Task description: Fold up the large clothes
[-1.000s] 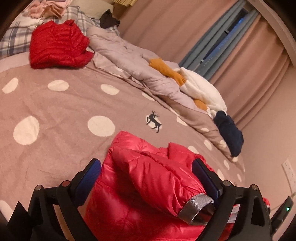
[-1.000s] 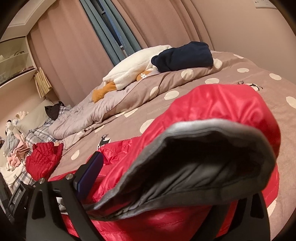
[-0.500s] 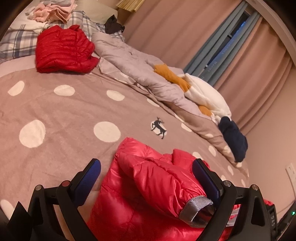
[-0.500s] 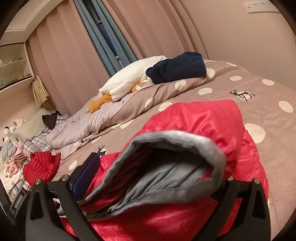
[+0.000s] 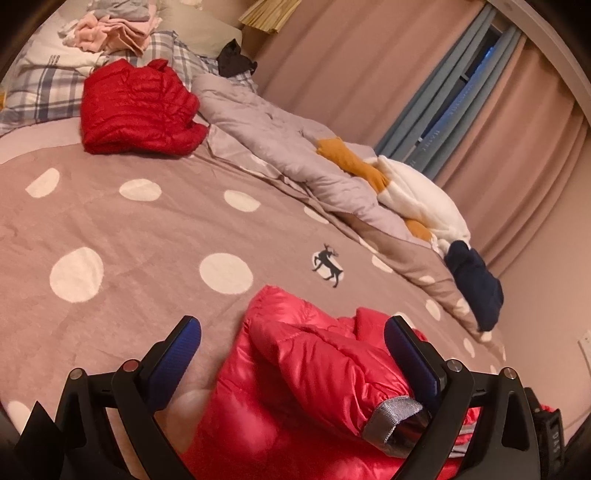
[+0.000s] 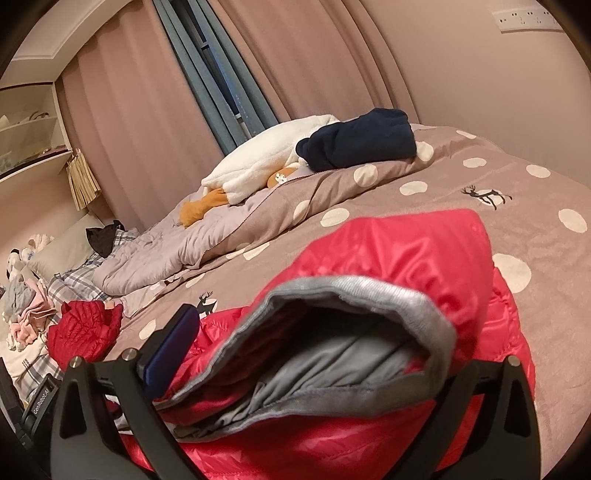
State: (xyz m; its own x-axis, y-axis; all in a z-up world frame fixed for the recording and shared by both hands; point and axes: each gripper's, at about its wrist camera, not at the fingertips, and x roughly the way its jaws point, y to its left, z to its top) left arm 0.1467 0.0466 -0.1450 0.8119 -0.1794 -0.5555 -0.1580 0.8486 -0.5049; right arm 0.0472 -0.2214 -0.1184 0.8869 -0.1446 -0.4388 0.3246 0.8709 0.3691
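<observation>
A bright red puffer jacket (image 5: 295,406) lies bunched on the dotted brown bed cover (image 5: 110,229). My left gripper (image 5: 295,354) stands open and wide over it. A sleeve with a grey cuff (image 5: 395,417) lies between the jaws, close to the right blue pad (image 5: 410,354). In the right wrist view a grey-lined flap (image 6: 332,354) of the same jacket (image 6: 424,258) rests between the open jaws of my right gripper (image 6: 317,350). Only its left pad (image 6: 170,350) shows there; the right finger is hidden behind the flap.
A folded darker red jacket (image 5: 136,107) sits near the plaid pillow (image 5: 44,85) under a pile of pink clothes (image 5: 110,33). A grey quilt (image 5: 266,140), a white fleece (image 5: 417,199) and a navy garment (image 5: 476,284) line the far side by the curtains (image 5: 369,74).
The grey-lined flap that filled the right wrist view has sunk lower onto the jacket. The left view has tilted up a little, with the sleeve still between its jaws.
</observation>
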